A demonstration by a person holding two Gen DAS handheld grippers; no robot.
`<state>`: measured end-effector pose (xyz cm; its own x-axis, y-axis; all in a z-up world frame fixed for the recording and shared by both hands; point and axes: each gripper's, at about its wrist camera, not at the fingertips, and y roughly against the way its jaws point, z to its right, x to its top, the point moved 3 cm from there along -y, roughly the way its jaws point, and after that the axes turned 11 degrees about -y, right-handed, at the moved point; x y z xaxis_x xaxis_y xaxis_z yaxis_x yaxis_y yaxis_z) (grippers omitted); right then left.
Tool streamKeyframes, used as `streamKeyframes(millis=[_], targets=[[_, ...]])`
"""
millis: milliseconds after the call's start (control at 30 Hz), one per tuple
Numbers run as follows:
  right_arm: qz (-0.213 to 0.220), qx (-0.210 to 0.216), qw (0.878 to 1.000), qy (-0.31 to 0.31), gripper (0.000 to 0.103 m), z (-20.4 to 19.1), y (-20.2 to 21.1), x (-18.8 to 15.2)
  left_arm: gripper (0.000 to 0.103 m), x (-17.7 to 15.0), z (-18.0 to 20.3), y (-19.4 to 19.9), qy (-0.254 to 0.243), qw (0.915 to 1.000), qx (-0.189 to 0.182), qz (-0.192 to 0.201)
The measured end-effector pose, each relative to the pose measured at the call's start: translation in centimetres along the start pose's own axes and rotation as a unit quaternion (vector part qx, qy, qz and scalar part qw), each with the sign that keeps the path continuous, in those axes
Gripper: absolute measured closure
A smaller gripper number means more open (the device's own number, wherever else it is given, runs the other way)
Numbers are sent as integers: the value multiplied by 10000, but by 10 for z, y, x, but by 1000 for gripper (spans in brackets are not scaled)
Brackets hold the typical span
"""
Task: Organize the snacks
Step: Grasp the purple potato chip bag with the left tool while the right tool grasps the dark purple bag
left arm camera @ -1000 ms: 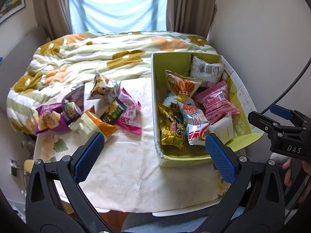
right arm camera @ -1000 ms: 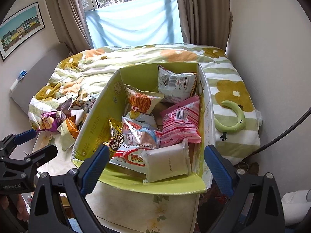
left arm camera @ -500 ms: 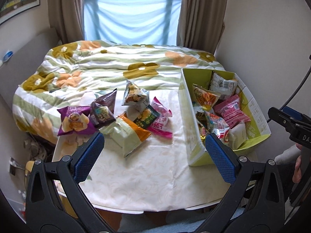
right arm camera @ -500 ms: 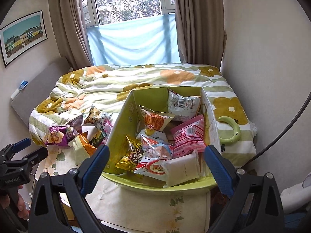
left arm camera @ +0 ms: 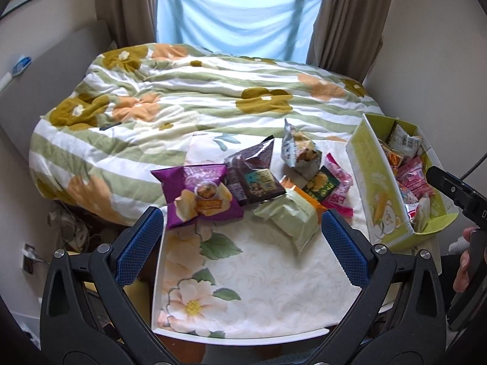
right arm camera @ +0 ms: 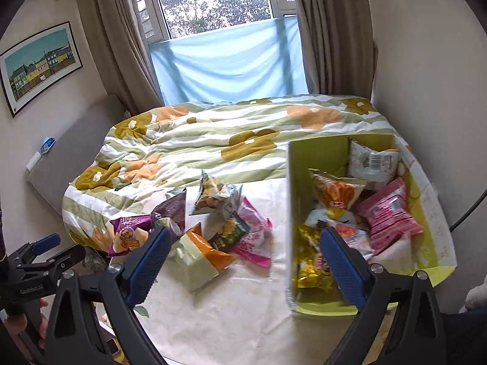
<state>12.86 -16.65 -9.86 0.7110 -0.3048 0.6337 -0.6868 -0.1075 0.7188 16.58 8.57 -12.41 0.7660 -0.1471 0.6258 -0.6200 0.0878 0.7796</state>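
Left view: my left claw (left arm camera: pixel 242 237) hangs released and empty over the near table (left arm camera: pixel 274 289), facing the loose snack packets (left arm camera: pixel 252 182) heaped mid-table, which are not yet boxed.

Right view: my right claw (right arm camera: pixel 243 258), spread and empty, faces the green box (right arm camera: pixel 316 158) at right, part-filled with packets.

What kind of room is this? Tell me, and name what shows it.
Most likely a bedroom at home. A bed with a flowered quilt sits under a curtained window, and a framed picture hangs on the wall. A small table with loose snack packets and a green box stands at its foot.
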Motion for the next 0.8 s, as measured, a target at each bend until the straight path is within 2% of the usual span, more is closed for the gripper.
streamKeyframes(millis=[167,367,633,800], targets=[[-341,145,9992,-163,6,-38,-51,-11,0,2,-49,-41,123,9993,-166,-314],[-798,312,9960,-245,6,-73,-115,-21,0,0,-80,-98,532,9946,-510,-728],[-1541,659,9845,-517,6,-86,-189,-28,1,-6,-84,-175,826,9870,-535,-1271],[-1918,838,9760,-610,6,-88,-222,-29,1,-8,-80,-199,945,9833,-452,-1489]])
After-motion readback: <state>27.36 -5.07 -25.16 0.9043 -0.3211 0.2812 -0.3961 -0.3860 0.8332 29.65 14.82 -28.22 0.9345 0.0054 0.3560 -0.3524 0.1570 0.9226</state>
